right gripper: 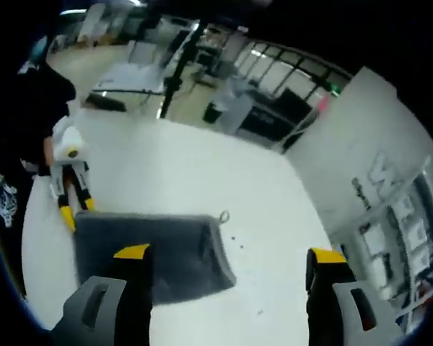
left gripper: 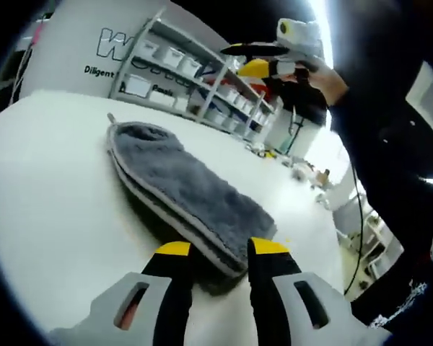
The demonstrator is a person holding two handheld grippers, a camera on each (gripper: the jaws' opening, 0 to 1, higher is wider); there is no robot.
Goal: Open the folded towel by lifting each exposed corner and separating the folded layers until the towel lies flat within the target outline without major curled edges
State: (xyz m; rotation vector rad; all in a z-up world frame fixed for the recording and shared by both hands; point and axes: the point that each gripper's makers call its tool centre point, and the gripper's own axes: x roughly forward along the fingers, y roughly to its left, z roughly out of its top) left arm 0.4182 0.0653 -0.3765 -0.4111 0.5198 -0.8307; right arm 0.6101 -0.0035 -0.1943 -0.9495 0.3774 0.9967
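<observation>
1. While the towel [left gripper: 184, 191] lies folded on the white table [left gripper: 50, 216], grey, in stacked layers, a small hang loop [right gripper: 223, 215] juts from one corner.
2. Left gripper [left gripper: 220, 252]: low at the towel's near end, jaws part open, the folded edge sitting between the yellow tips; whether they touch the cloth cannot be told. In the right gripper view it shows at the towel's far left edge.
3. Right gripper [right gripper: 229, 254]: held well above the table, jaws wide, nothing between them. In the left gripper view it hangs high beyond the towel, in a person's hand [left gripper: 325, 76].
4. Target outline: none made out on the table.
5. Step in hand, by judgement: taking the first corner; unfolding not yet begun.
6. Doing it well, by judgement: pinch the top layer alone at the edge, not the whole stack; lift low and peel away from the fold; bring the right gripper down to pin the under-layers, so the towel does not drag or curl.
</observation>
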